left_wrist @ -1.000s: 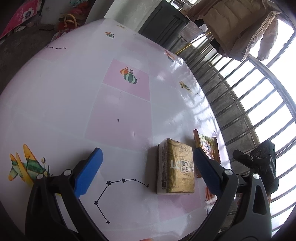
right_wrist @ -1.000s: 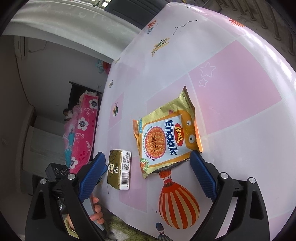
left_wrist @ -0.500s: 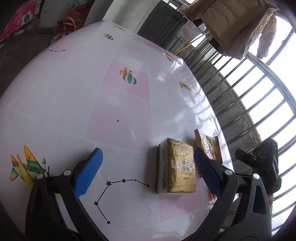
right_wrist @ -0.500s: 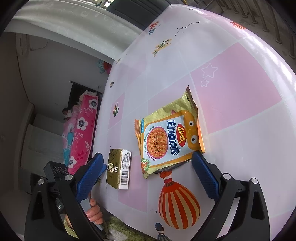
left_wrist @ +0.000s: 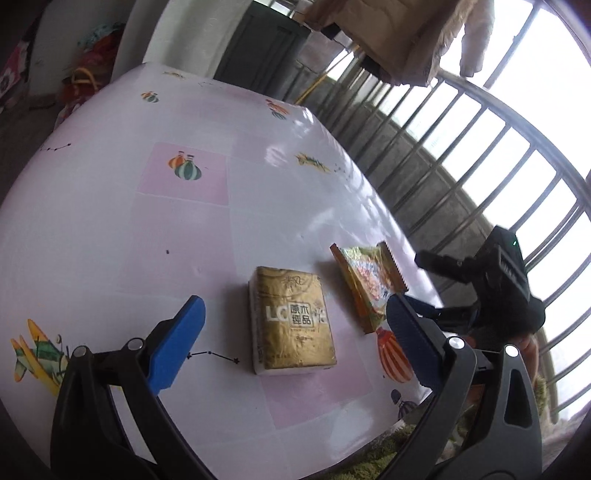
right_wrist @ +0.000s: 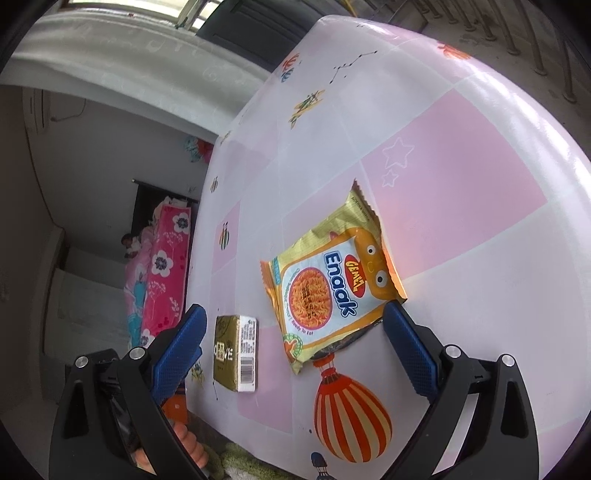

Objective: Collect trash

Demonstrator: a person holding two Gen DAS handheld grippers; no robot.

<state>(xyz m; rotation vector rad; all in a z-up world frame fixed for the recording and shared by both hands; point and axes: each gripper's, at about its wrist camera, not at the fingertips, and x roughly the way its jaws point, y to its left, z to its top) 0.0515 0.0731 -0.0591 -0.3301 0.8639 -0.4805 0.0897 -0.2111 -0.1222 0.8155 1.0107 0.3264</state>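
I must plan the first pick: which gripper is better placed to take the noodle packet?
Right. The right gripper is open and the noodle packet lies just ahead between its fingers; the left gripper faces the gold tissue pack.

You have a pink-and-white patterned desk (left_wrist: pixel 110 221), window bars (left_wrist: pixel 480 155) beyond it, a hanging beige jacket (left_wrist: pixel 399 33), and a pink floral blanket (right_wrist: pixel 162 258).

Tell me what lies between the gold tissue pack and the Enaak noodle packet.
Nothing but bare tablecloth lies between the gold rectangular tissue pack and the yellow foil Enaak noodle packet; the left wrist view shows it, the right wrist view agrees.
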